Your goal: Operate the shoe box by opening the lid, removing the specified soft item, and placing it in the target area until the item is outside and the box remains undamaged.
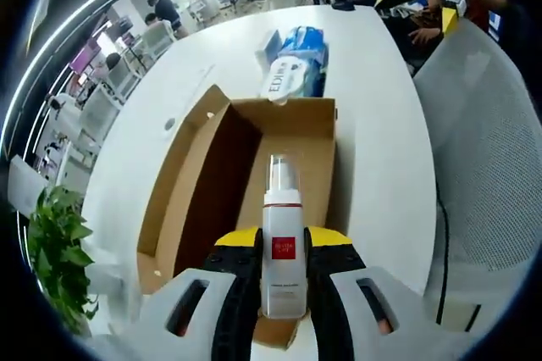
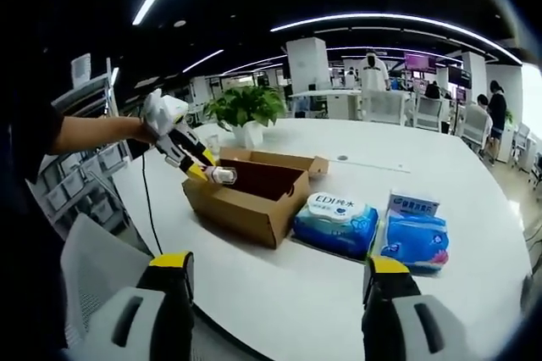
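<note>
A brown cardboard shoe box [image 1: 292,124] lies open on the white table, its lid flap [image 1: 182,183] folded out to the side. My left gripper [image 1: 284,241] is shut on a white spray bottle [image 1: 282,247] with a red label and clear cap, held over the near end of the box. In the right gripper view, the left gripper [image 2: 199,166] holds the bottle [image 2: 223,175] above the box [image 2: 254,196]. My right gripper [image 2: 279,266] stands open with nothing between its jaws, well short of the box. Two soft wipes packs [image 2: 336,221] [image 2: 415,232] lie on the table beside the box.
The wipes packs [image 1: 296,69] lie just beyond the box's far end. A potted plant [image 2: 246,111] stands behind the box. A grey mesh chair [image 1: 483,158] stands at the table [image 1: 381,166] edge. People sit at desks farther back.
</note>
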Action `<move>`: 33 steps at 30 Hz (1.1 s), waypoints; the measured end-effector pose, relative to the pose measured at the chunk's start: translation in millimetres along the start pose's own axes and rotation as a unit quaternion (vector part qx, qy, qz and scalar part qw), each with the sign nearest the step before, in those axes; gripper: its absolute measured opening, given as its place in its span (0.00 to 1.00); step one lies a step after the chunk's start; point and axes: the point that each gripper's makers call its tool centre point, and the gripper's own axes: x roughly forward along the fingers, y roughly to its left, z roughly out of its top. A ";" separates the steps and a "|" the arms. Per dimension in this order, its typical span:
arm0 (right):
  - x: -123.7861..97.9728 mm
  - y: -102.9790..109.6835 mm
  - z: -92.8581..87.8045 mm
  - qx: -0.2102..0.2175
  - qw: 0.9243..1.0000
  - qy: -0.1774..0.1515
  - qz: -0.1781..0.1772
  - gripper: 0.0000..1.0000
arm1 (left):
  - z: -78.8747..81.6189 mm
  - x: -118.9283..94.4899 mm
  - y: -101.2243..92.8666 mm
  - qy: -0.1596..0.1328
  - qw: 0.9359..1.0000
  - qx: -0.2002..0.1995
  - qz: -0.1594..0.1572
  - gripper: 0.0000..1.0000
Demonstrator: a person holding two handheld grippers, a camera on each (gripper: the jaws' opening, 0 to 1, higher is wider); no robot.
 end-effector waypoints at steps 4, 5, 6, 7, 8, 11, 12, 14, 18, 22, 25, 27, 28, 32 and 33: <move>2.1 4.7 3.2 0.006 1.000 -0.006 0.008 0.75 | 8.7 -3.1 -6.4 -0.011 1.000 0.007 -0.002 0.18; 2.8 5.9 3.7 0.009 1.000 -0.007 0.010 0.75 | 10.3 -3.6 -7.6 -0.013 1.000 0.008 -0.002 0.18; 3.8 6.9 4.3 0.010 1.000 -0.008 0.012 0.74 | 12.5 -3.8 -8.9 -0.018 1.000 0.008 -0.002 0.18; 4.5 8.0 4.5 0.011 1.000 -0.008 0.014 0.73 | 13.9 -3.9 -10.1 -0.020 1.000 0.009 -0.003 0.18; 5.7 10.0 4.6 0.012 1.000 -0.008 0.017 0.72 | 15.5 -4.0 -11.9 -0.023 1.000 0.011 -0.003 0.18; 7.7 15.0 5.4 0.016 0.999 -0.009 0.026 0.69 | 19.1 -3.8 -16.3 -0.028 0.999 0.018 -0.005 0.18; 8.2 16.5 6.0 0.017 0.999 -0.011 0.030 0.68 | 20.7 -3.8 -17.4 -0.032 0.999 0.021 -0.005 0.18; 9.8 20.7 7.1 0.021 0.999 -0.015 0.038 0.67 | 26.0 -4.0 -21.7 -0.045 0.999 0.028 -0.007 0.18; 13.3 26.9 6.4 0.033 0.998 -0.013 0.050 0.64 | 32.8 -3.5 -27.7 -0.056 0.998 0.038 -0.009 0.18; 15.6 31.1 6.2 0.037 0.998 -0.012 0.057 0.62 | 40.6 -3.7 -36.0 -0.069 0.997 0.045 -0.016 0.18; 17.0 33.7 6.7 0.040 0.997 -0.012 0.061 0.60 | 45.4 -2.5 -42.4 -0.075 0.996 0.051 -0.022 0.18; 18.3 35.3 6.8 0.042 0.997 -0.012 0.064 0.59 | 48.7 -1.6 -46.3 -0.082 0.995 0.055 -0.025 0.18; 18.8 35.9 7.1 0.043 0.997 -0.012 0.065 0.59 | 49.9 -1.2 -47.9 -0.083 0.995 0.055 -0.027 0.18; 20.9 40.1 10.0 0.048 0.996 -0.014 0.074 0.55 | 59.6 -1.3 -57.4 -0.100 0.993 0.060 -0.036 0.18; 21.2 41.3 10.9 0.048 0.996 -0.016 0.076 0.55 | 61.9 -1.5 -59.7 -0.104 0.992 0.063 -0.037 0.18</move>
